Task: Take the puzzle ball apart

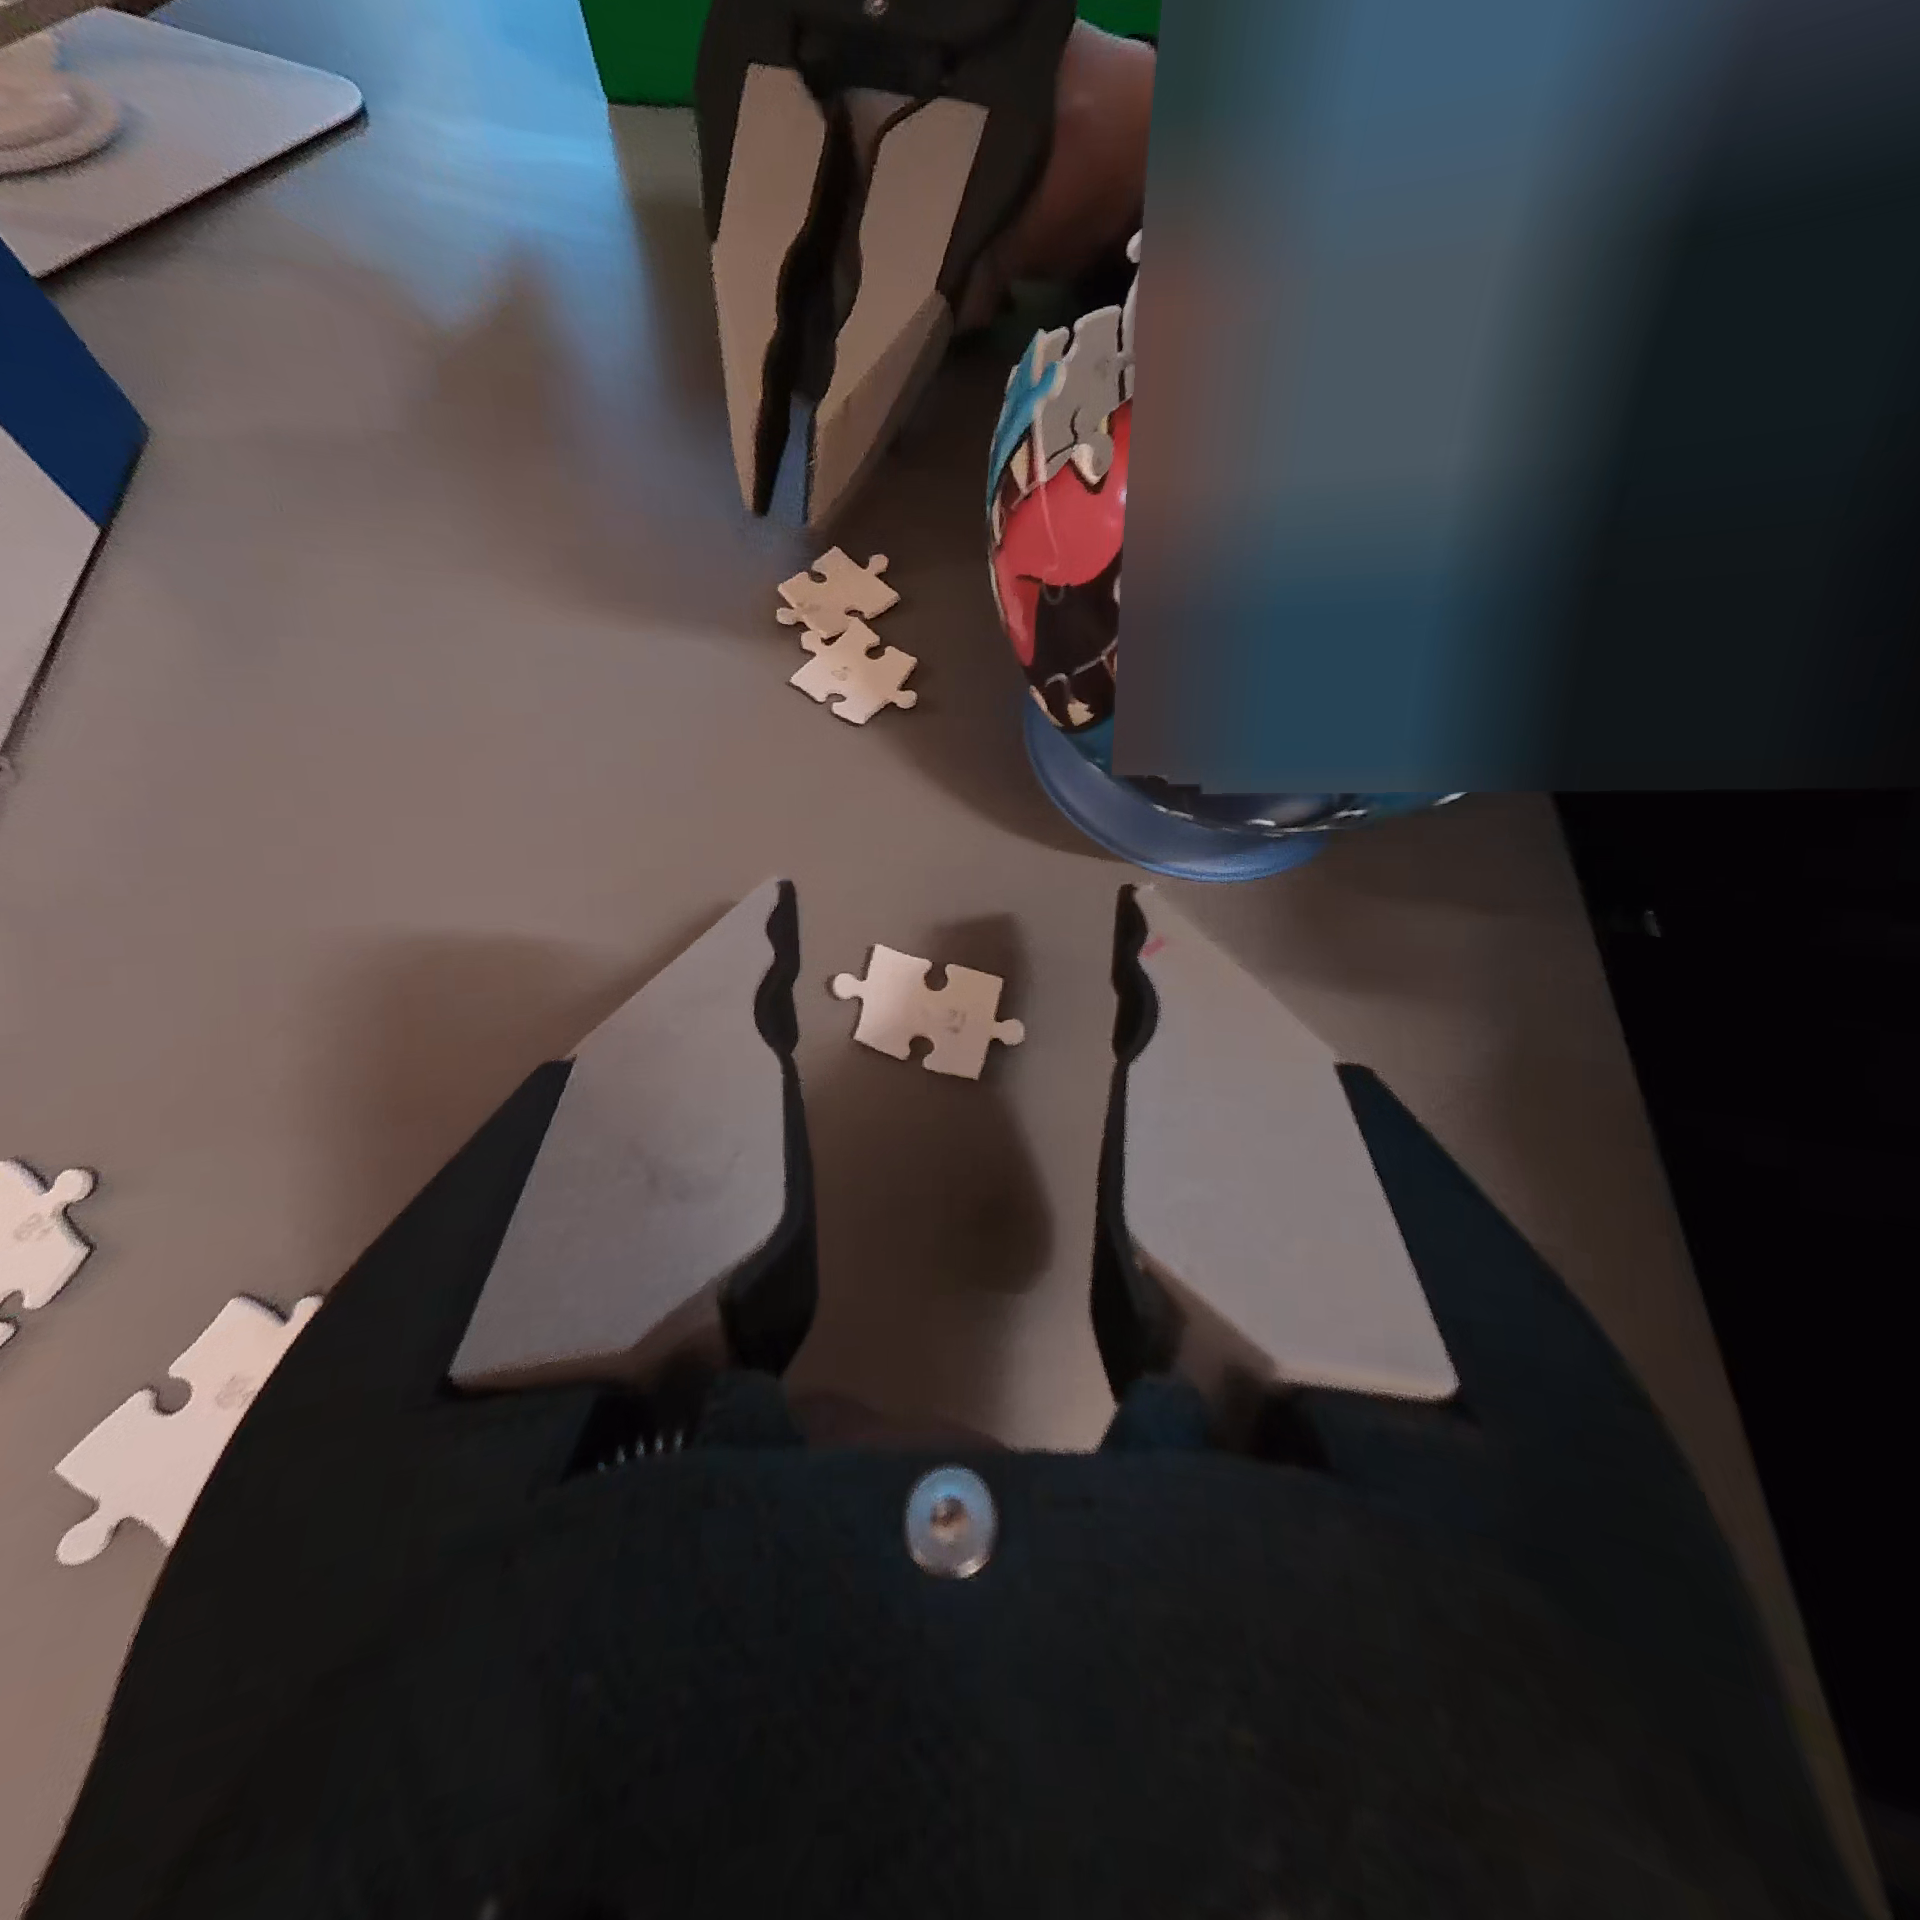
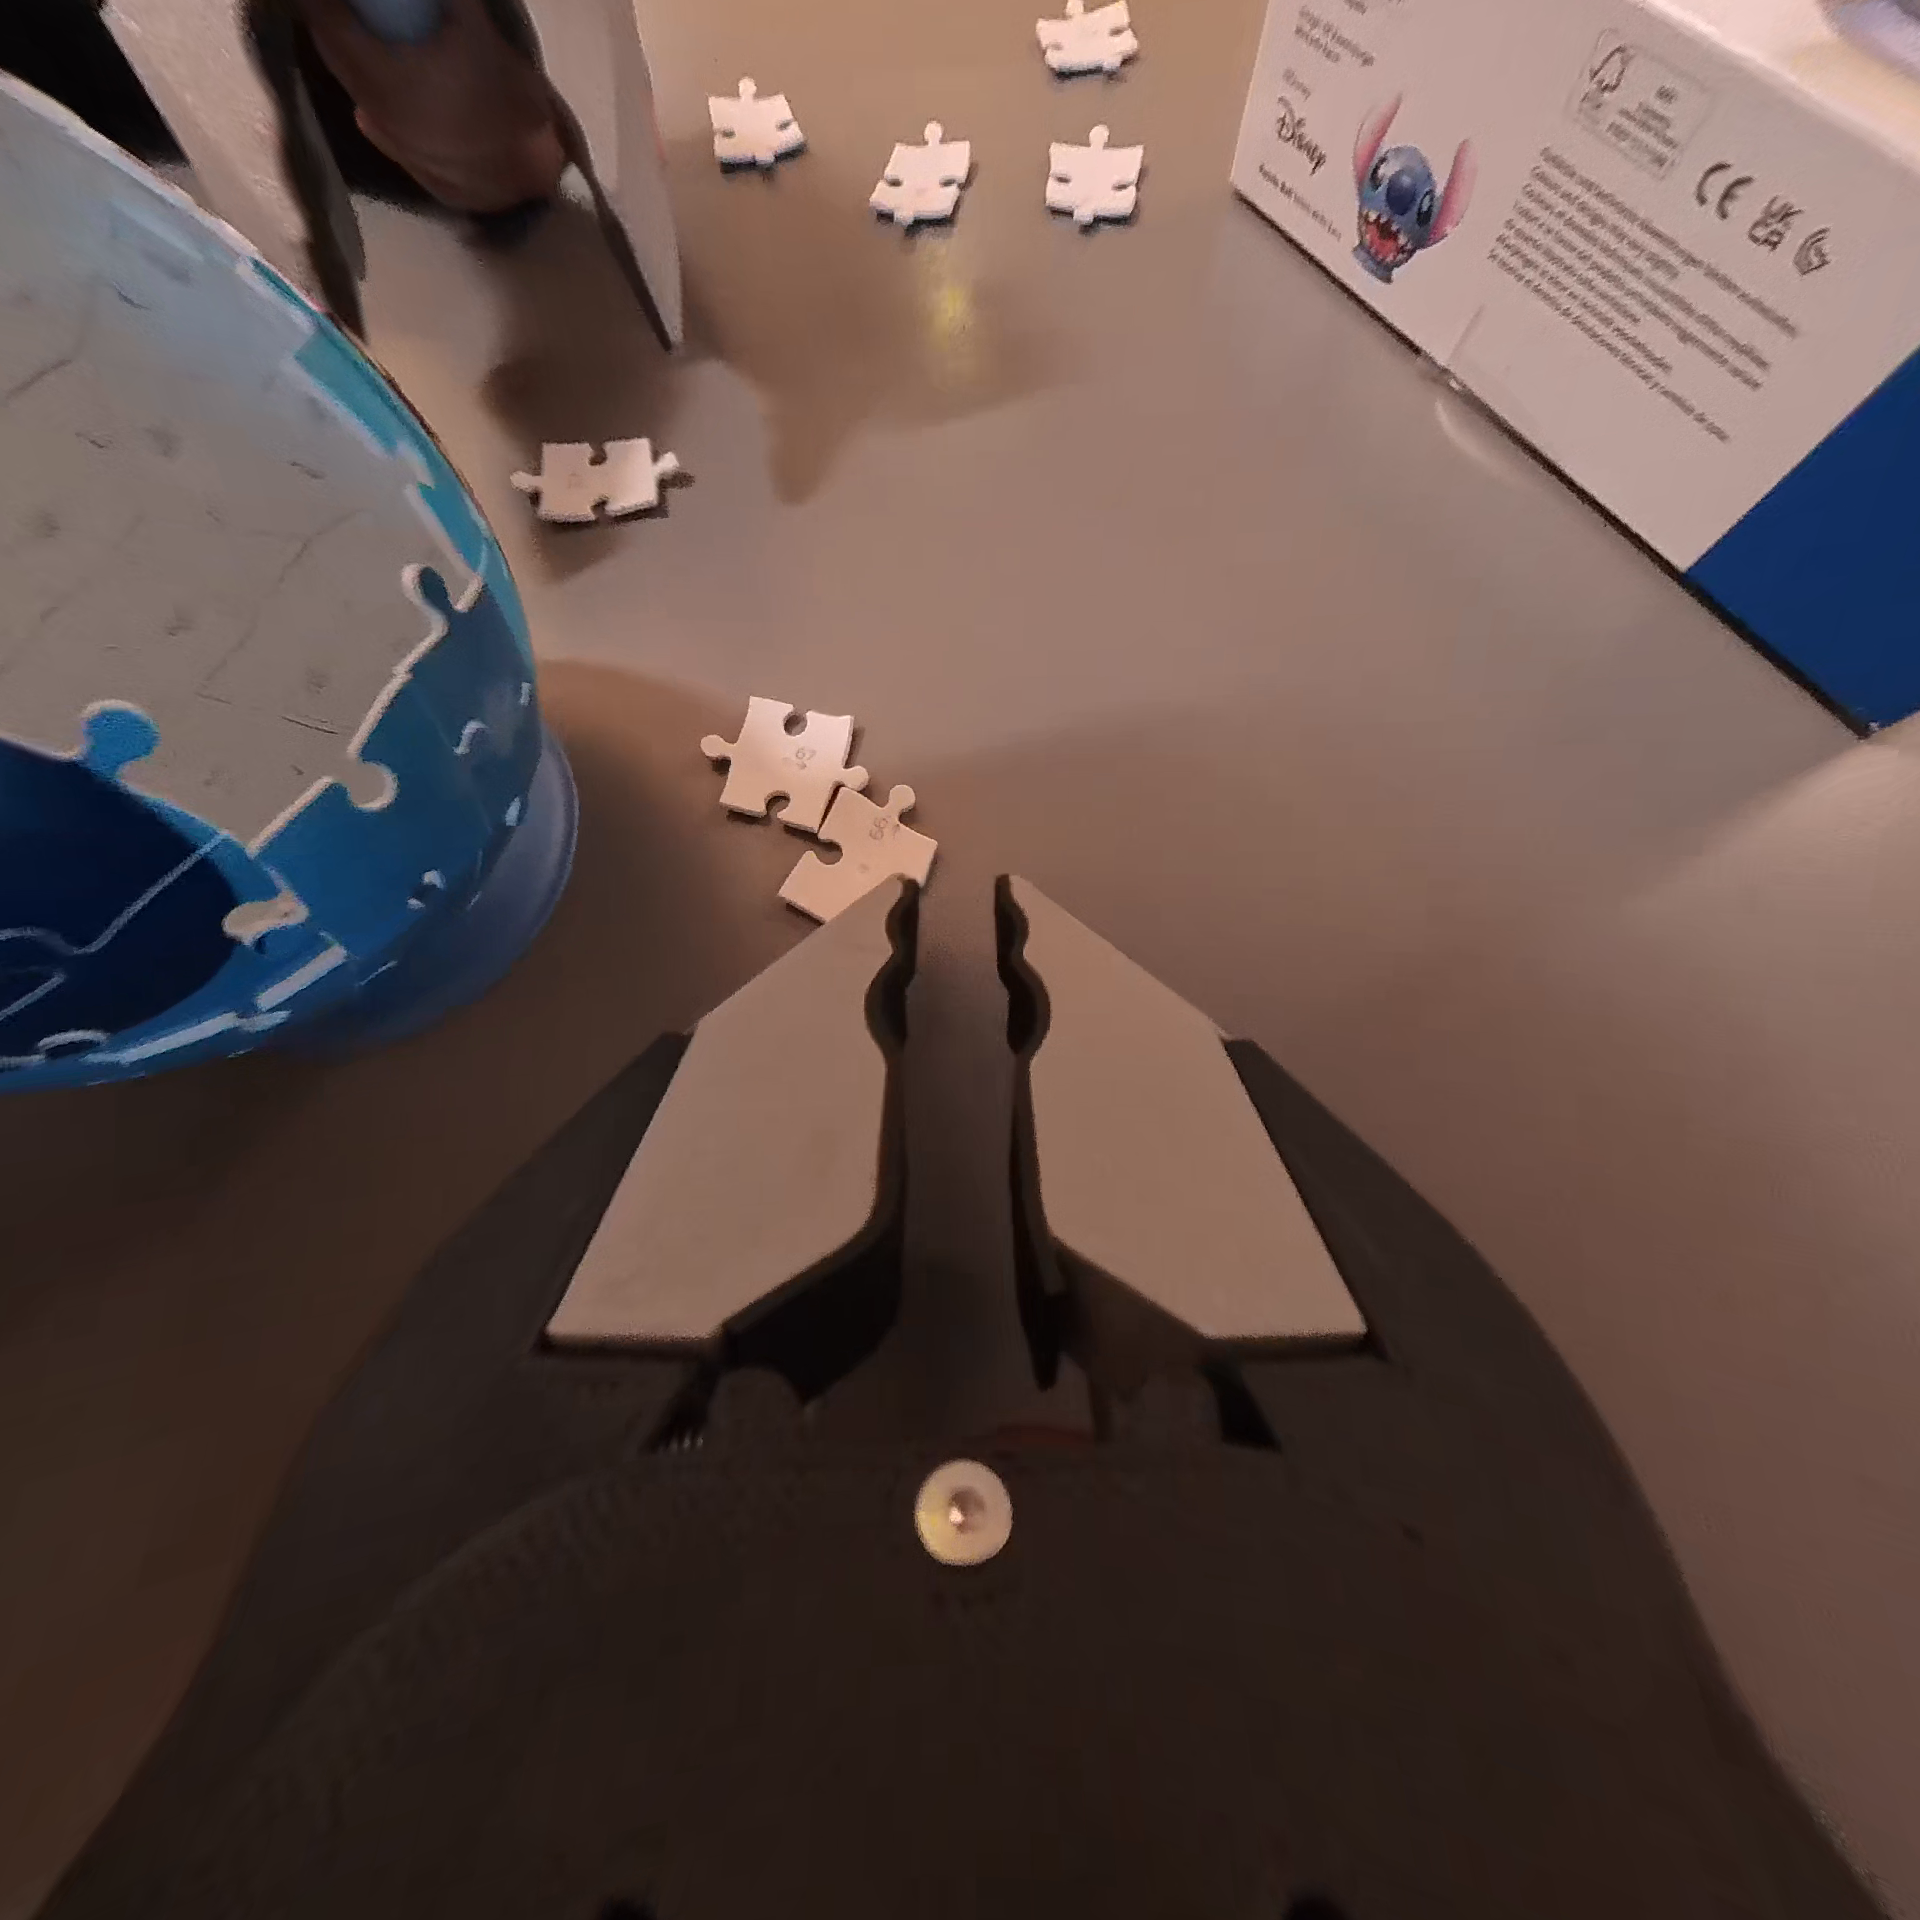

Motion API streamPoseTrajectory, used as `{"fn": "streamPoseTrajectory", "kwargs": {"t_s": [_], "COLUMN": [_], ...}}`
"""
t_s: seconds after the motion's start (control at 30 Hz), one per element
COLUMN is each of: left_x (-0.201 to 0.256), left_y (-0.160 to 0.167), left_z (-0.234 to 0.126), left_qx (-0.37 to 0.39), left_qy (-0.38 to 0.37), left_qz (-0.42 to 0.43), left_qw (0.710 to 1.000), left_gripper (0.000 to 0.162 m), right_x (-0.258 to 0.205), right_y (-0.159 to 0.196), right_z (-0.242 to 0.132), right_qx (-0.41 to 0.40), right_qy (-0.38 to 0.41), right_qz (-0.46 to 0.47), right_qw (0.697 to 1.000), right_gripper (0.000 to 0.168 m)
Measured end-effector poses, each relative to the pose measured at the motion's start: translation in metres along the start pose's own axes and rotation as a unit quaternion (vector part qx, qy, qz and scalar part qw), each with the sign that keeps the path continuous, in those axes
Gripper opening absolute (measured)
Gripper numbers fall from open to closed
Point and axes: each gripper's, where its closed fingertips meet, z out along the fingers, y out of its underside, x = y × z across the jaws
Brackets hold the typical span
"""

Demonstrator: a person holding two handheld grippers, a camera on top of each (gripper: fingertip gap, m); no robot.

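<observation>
Left wrist view takes in the grey table (image 1: 416,623), and on it the puzzle ball (image 1: 1060,540) stands on a blue ring base (image 1: 1143,842) at about one o'clock from the left gripper (image 1: 956,904), near it but not touching; much of the ball is hidden by a blurred patch. The left gripper's fingers are spread wide with nothing between them, and one loose white puzzle piece (image 1: 928,1010) lies on the table in the gap near the tips. At twelve o'clock the right gripper (image 1: 805,499) points down at the table, its fingers slightly parted, holding nothing I can see. Two touching pieces (image 1: 847,634) lie just below its tips.

From the right wrist view the ball (image 2: 208,675), partly opened with its pale inside showing, sits at ten o'clock of the right gripper (image 2: 956,883). A white and blue box (image 2: 1558,260) stands at two o'clock. Four scattered pieces (image 2: 925,179) lie at twelve.
</observation>
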Motion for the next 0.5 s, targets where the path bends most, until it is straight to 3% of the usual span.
{"fn": "streamPoseTrajectory", "kwargs": {"t_s": [0.23, 0.5], "left_x": [-0.008, -0.016], "left_y": [0.002, 0.022], "left_z": [-0.001, -0.014], "left_qx": [-0.005, -0.050], "left_qy": [-0.018, -0.035], "left_qz": [-0.010, 0.025], "left_qw": [1.000, 0.998], "left_gripper": [0.055, 0.057], "right_x": [-0.001, 0.003], "right_y": [-0.015, -0.013], "right_z": [-0.022, -0.027], "right_qx": [0.078, 0.079], "right_qy": [-0.017, -0.007], "right_qz": [0.035, 0.038], "right_qw": [0.996, 0.996], "right_gripper": [0.015, 0.019]}}
